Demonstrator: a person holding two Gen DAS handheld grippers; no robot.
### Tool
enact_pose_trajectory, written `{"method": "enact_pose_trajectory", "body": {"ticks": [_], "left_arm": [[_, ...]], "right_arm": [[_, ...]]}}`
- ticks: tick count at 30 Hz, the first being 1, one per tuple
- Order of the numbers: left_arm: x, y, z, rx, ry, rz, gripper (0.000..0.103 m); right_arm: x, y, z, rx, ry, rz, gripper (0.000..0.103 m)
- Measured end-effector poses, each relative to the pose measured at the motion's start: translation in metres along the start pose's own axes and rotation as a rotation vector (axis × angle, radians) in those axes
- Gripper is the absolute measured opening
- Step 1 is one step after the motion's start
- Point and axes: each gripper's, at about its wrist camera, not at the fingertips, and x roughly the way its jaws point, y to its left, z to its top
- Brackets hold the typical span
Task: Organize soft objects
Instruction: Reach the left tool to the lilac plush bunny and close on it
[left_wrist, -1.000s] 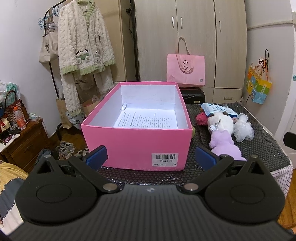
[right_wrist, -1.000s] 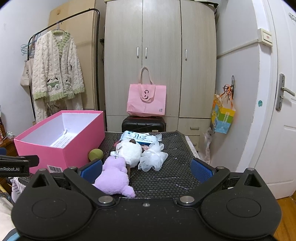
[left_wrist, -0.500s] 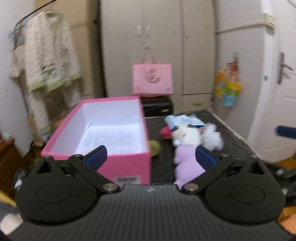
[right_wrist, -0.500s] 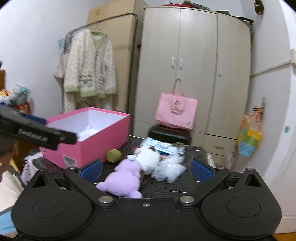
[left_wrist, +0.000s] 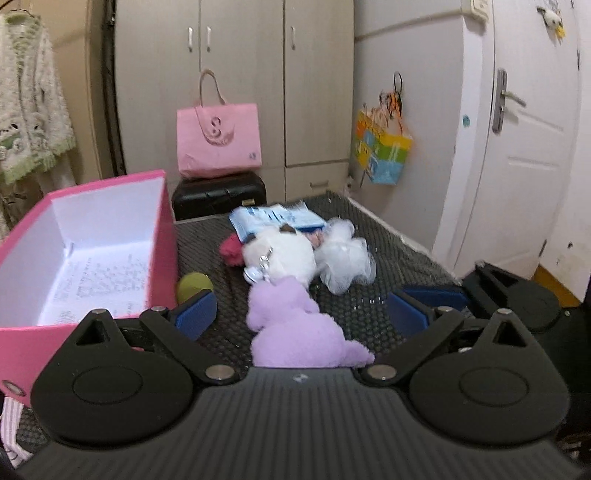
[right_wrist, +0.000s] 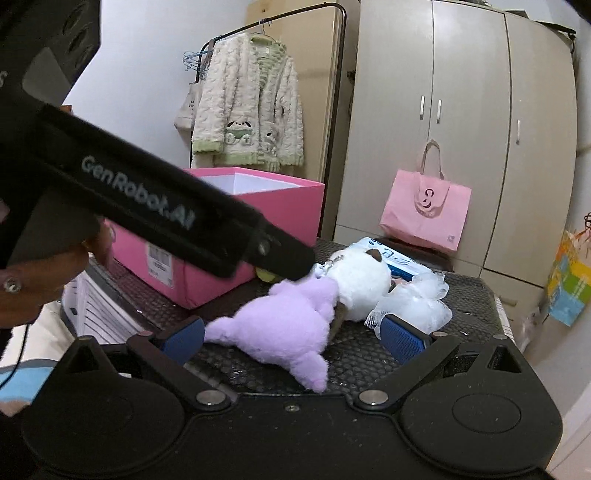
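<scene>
A purple plush (left_wrist: 295, 325) (right_wrist: 280, 325) lies on the black mat, between the open fingers of both grippers. My left gripper (left_wrist: 301, 312) is open and empty just before it. My right gripper (right_wrist: 291, 338) is open and empty, its pads on either side of the plush. Behind lie a white plush (left_wrist: 280, 254) (right_wrist: 358, 284), a white mesh puff (left_wrist: 347, 258) (right_wrist: 413, 306), a dark pink pompom (left_wrist: 231, 249), a green ball (left_wrist: 194, 286) and a blue-white packet (left_wrist: 273, 219). The open pink box (left_wrist: 162, 229) (right_wrist: 221, 269) stands to the left.
The left gripper's body (right_wrist: 166, 218) crosses the right wrist view above the purple plush. The right gripper's finger (left_wrist: 436, 295) shows at the right of the left wrist view. A pink tote (left_wrist: 218, 140) on a black case, a wardrobe and a door (left_wrist: 524, 147) stand behind.
Both grippers have swung toward the purple plush and come close to it. The left gripper turned right, away from the pink box. Both stayed open.
</scene>
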Motion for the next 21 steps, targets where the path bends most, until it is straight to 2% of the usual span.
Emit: {"method": "enact_pose_trajectory", "body": {"ticks": [7, 9, 12, 14, 16, 18, 21], "left_arm": [[0.036, 0.003, -0.015, -0.007, 0.080, -0.042, 0.092], [0.043, 0.003, -0.018, 0.002, 0.086, -0.038, 0.092], [0.051, 0.006, -0.018, -0.012, 0.117, -0.041, 0.091], [0.056, 0.007, -0.018, -0.026, 0.138, -0.040, 0.082], [0.059, 0.009, -0.021, -0.032, 0.148, -0.029, 0.079], [0.058, 0.011, -0.023, -0.050, 0.149, -0.029, 0.076], [0.056, 0.009, -0.024, -0.040, 0.140, -0.024, 0.074]], "right_arm": [[0.033, -0.012, -0.020, 0.039, 0.028, 0.032, 0.100], [0.037, -0.013, -0.025, 0.044, 0.015, 0.057, 0.092], [0.043, -0.013, -0.029, 0.060, 0.010, 0.076, 0.090], [0.047, -0.016, -0.029, 0.072, 0.008, 0.097, 0.085], [0.049, -0.017, -0.029, 0.086, 0.011, 0.120, 0.079], [0.050, -0.017, -0.030, 0.092, 0.013, 0.150, 0.067], [0.051, -0.014, -0.030, 0.091, 0.008, 0.144, 0.064]]}}
